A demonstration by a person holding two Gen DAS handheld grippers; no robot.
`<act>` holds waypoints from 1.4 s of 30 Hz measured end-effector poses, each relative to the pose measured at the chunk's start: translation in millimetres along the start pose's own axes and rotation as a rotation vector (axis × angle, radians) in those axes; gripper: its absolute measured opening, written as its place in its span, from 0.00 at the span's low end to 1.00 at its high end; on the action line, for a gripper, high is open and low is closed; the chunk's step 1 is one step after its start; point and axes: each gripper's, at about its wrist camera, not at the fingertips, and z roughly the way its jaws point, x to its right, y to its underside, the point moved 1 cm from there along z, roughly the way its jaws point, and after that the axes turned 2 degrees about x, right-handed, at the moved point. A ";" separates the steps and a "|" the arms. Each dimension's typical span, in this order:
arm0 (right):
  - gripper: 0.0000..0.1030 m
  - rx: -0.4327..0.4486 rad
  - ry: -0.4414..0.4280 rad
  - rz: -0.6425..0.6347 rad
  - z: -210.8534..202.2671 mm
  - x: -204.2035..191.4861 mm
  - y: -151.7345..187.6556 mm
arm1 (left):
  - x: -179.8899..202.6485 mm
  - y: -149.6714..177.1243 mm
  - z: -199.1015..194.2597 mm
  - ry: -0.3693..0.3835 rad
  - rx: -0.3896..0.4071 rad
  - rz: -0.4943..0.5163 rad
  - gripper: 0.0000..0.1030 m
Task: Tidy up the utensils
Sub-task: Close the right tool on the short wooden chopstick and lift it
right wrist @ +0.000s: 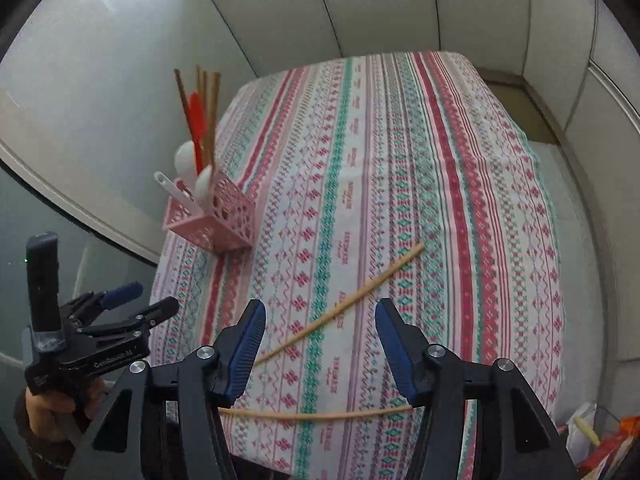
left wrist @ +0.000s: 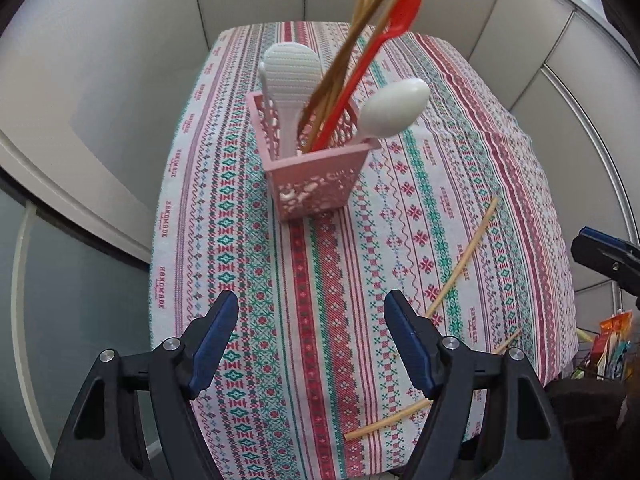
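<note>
A pink perforated utensil holder point(left wrist: 316, 172) stands on the patterned tablecloth, also in the right wrist view point(right wrist: 216, 220). It holds a white rice paddle point(left wrist: 290, 76), a white spoon point(left wrist: 394, 108), a red spoon point(left wrist: 376, 44) and several wooden chopsticks point(left wrist: 360, 28). Two loose chopsticks lie on the cloth: one slanted point(right wrist: 344, 304), also in the left wrist view point(left wrist: 464, 256), and one near the front edge point(right wrist: 316, 415), also in the left wrist view point(left wrist: 386, 420). My left gripper point(left wrist: 312, 336) is open and empty, short of the holder. My right gripper point(right wrist: 320, 340) is open and empty over the slanted chopstick.
The table point(right wrist: 440, 160) stands against pale wall panels point(right wrist: 380, 4). The left gripper shows at the left of the right wrist view point(right wrist: 120, 312). Coloured packets sit in a bin off the table's right edge point(right wrist: 600, 436).
</note>
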 end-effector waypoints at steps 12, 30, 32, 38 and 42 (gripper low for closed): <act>0.57 -0.380 0.043 0.262 74.7 54.9 68.1 | 28.0 19.3 23.1 0.004 -0.100 0.092 0.75; 0.28 -0.307 0.308 0.272 104.6 2.7 71.5 | 27.9 29.5 29.3 0.000 -0.121 0.118 0.75; 0.24 -0.296 0.304 0.282 105.6 4.2 62.3 | 26.3 28.8 29.1 0.003 -0.119 0.113 0.75; 0.13 -0.255 0.289 0.257 102.7 14.0 37.7 | 26.9 27.2 30.2 0.003 -0.120 0.121 0.75; 0.09 -0.212 0.284 0.197 113.9 27.0 9.3 | 26.8 27.9 31.8 -0.001 -0.123 0.122 0.75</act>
